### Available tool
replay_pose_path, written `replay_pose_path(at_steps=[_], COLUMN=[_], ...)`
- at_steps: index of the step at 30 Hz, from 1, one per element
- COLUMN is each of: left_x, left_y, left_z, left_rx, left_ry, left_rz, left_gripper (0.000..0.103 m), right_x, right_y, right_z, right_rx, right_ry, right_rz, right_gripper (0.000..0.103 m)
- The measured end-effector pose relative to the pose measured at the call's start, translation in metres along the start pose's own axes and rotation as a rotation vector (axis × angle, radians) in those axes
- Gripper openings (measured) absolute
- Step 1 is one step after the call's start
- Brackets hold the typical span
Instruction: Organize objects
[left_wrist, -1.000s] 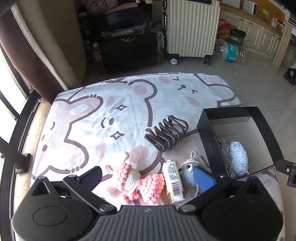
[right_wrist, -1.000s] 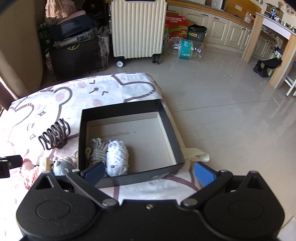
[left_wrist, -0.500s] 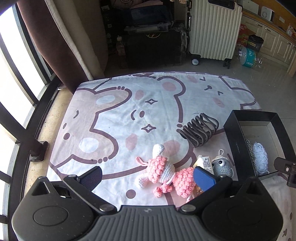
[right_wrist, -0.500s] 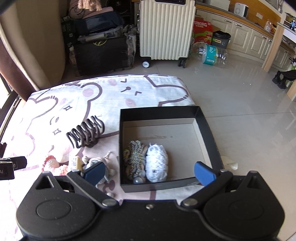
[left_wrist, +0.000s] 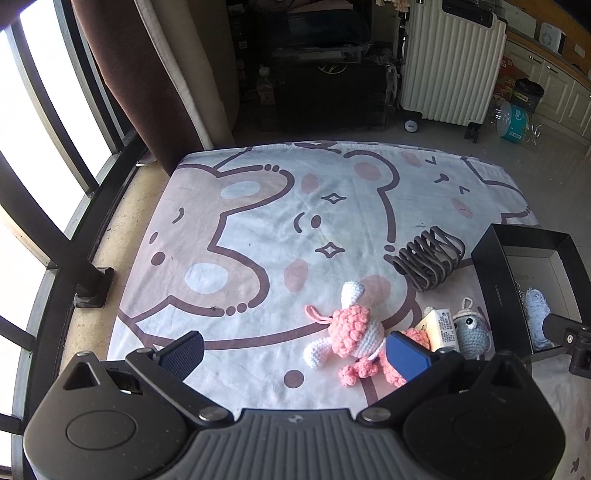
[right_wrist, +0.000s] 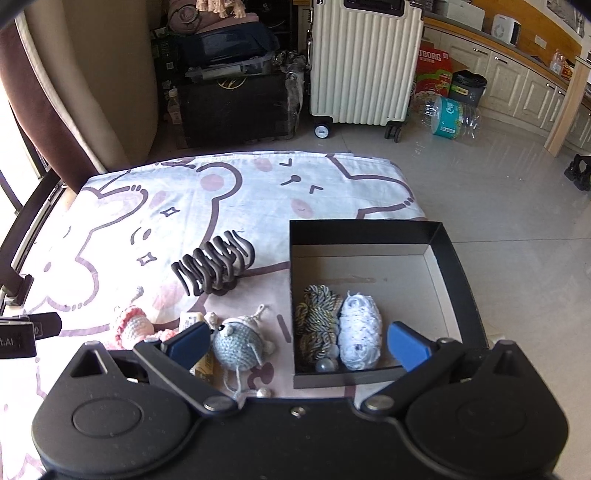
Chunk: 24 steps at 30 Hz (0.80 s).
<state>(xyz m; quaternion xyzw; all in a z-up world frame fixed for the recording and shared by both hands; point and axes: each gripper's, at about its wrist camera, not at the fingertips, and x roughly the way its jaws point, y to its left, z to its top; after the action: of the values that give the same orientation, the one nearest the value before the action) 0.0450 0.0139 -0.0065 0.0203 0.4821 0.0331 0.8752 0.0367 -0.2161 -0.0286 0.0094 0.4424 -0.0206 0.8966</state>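
Claws are both gaping wide with nothing between their fingers. Starting at the left, the left claw (left_wrist: 295, 354) is hovering over the bear-print sheet (left_wrist: 258, 229), its right finger overlapping the pink crochet doll (left_wrist: 351, 332), which is lying flat on the sheet. Just right of the doll, a small cream packet (left_wrist: 443, 326) is lying beside the grey crochet creature (right_wrist: 238, 341), and a brown hair claw clip (right_wrist: 214, 267) is sitting behind them, apart from both. Further right, the right claw (right_wrist: 295, 341) is hanging above the near wall of the black box (right_wrist: 458, 273). Inside the box, a twisted striped cord bundle (right_wrist: 317, 325) and a white crochet piece (right_wrist: 360, 328) are lying side by side, touching, in the near left corner.
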Motion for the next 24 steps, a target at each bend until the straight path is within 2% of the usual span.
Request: replay_pose_path(at_steps=[19,24], left_x=[0.002,0.008], left_y=[0.015,0.018], left_z=[-0.002,-0.003], left_rx=[-0.032,-0.067], left_ry=[0.007,0.016], left_rz=[0.004,-0.026], left_gripper=[0.103,0.103], right_x=[0.001,0.003], right_y=[0.016,0.018], right_z=[0.002,0.002], right_rx=[-0.004,-0.003], right_ry=[-0.002,0.000], right_rz=[0.025,0.026], right_gripper=[0.103,0.103])
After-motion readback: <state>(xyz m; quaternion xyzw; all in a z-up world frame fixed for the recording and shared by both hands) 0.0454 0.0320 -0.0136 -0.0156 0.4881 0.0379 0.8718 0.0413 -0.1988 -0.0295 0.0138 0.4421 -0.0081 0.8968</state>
